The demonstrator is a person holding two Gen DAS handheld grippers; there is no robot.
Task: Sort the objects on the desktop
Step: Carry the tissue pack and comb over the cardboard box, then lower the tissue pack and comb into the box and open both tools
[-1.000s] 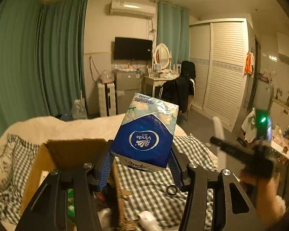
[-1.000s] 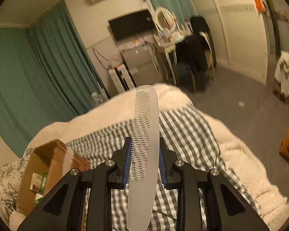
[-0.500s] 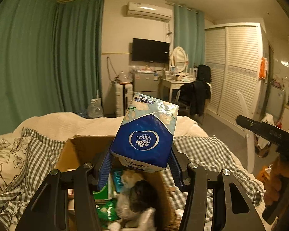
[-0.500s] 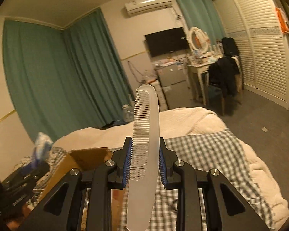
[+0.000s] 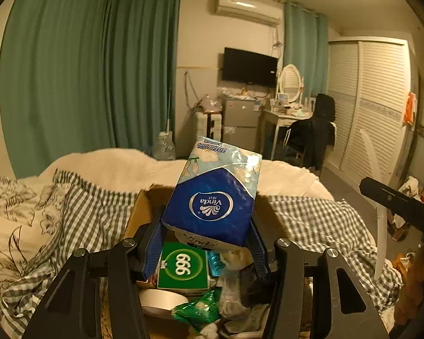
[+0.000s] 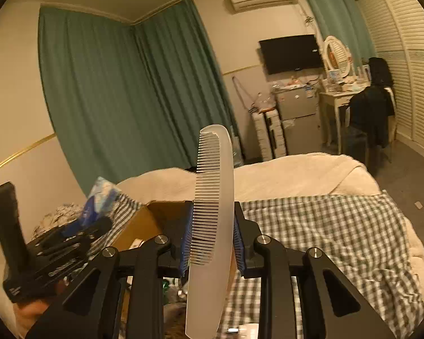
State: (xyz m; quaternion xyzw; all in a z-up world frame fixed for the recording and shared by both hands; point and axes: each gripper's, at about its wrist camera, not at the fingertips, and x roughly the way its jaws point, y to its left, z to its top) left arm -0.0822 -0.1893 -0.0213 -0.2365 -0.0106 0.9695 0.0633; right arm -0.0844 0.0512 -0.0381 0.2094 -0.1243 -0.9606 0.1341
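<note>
My left gripper [image 5: 207, 243] is shut on a blue Vinda tissue pack [image 5: 214, 195] and holds it above an open cardboard box [image 5: 144, 212] on the bed. The box holds a green 999 packet [image 5: 182, 267], a white bowl [image 5: 162, 301], green wrappers and other items. My right gripper [image 6: 212, 240] is shut on a white translucent comb [image 6: 212, 212], held upright just right of the box [image 6: 144, 223]. The comb also shows at the right of the left wrist view [image 5: 380, 237]. The left gripper with the tissue pack shows at the left of the right wrist view [image 6: 99, 197].
The box sits on a grey checked blanket [image 5: 311, 220] over a cream bedspread [image 5: 127, 163]. A floral sheet [image 5: 11, 212] lies to the left. Green curtains [image 5: 84, 70], a TV, a small fridge, a dressing table with a chair and a white louvred wardrobe [image 5: 376, 99] stand beyond the bed.
Both grippers have swung left over the bed. The box now lies under my left gripper, its contents in view. The comb has come beside the box. Both grips are unchanged.
</note>
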